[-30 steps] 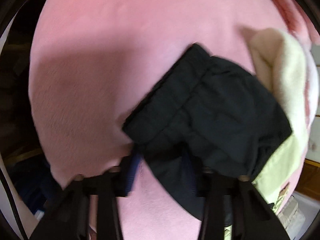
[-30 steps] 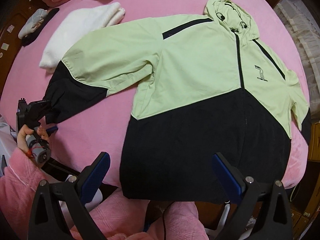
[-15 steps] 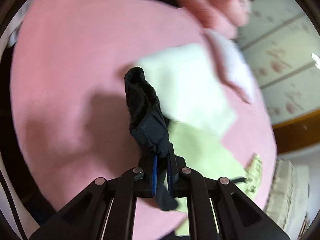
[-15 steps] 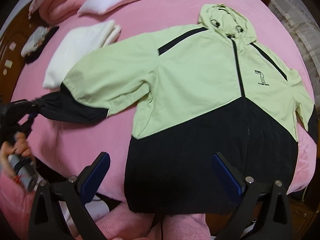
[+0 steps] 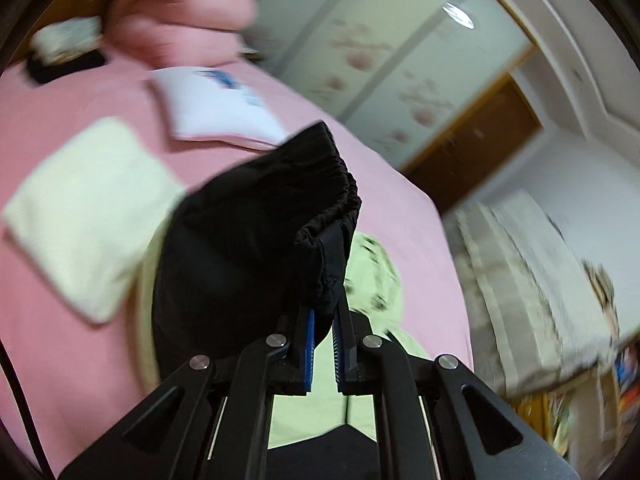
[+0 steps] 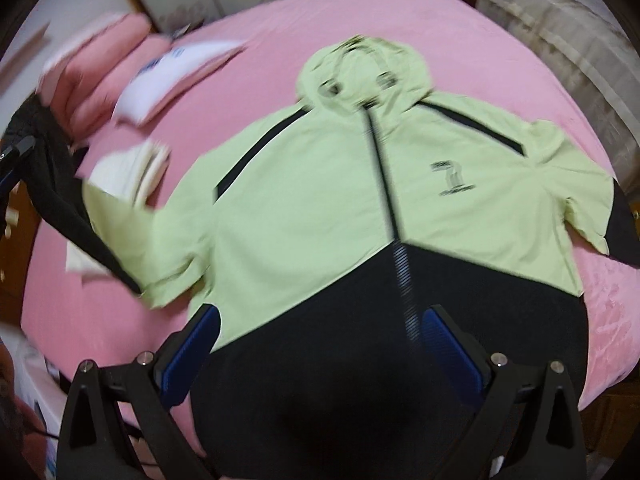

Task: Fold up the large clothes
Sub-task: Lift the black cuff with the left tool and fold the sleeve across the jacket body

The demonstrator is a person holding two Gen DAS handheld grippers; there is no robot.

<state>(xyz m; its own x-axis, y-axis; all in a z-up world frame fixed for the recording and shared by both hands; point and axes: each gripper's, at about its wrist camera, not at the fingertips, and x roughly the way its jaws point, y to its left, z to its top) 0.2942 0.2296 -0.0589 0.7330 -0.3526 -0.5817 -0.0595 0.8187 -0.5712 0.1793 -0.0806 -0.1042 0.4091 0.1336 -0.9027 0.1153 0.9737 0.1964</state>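
A light-green and black hooded jacket (image 6: pixel 320 200) lies front up on the pink bed (image 6: pixel 260 92), hood at the far end. My left gripper (image 5: pixel 323 320) is shut on the black cuff (image 5: pixel 280 216) of its left sleeve and holds it up above the bed. In the right wrist view that raised black sleeve (image 6: pixel 56 184) shows at the far left. My right gripper (image 6: pixel 320 344) is open and empty, low over the jacket's black hem (image 6: pixel 340 380).
A folded cream cloth (image 5: pixel 80 208) and a white pillow (image 5: pixel 216 108) lie on the bed left of the jacket, with rolled pink bedding (image 5: pixel 176 8) behind. Wardrobe doors (image 5: pixel 380 52) stand beyond the bed. A covered piece of furniture (image 5: pixel 532 272) stands at the right.
My left gripper closed on the black cuff and lifted the sleeve up off the bed, swinging towards the jacket body. My right gripper moved forward and lower over the hem, still open.
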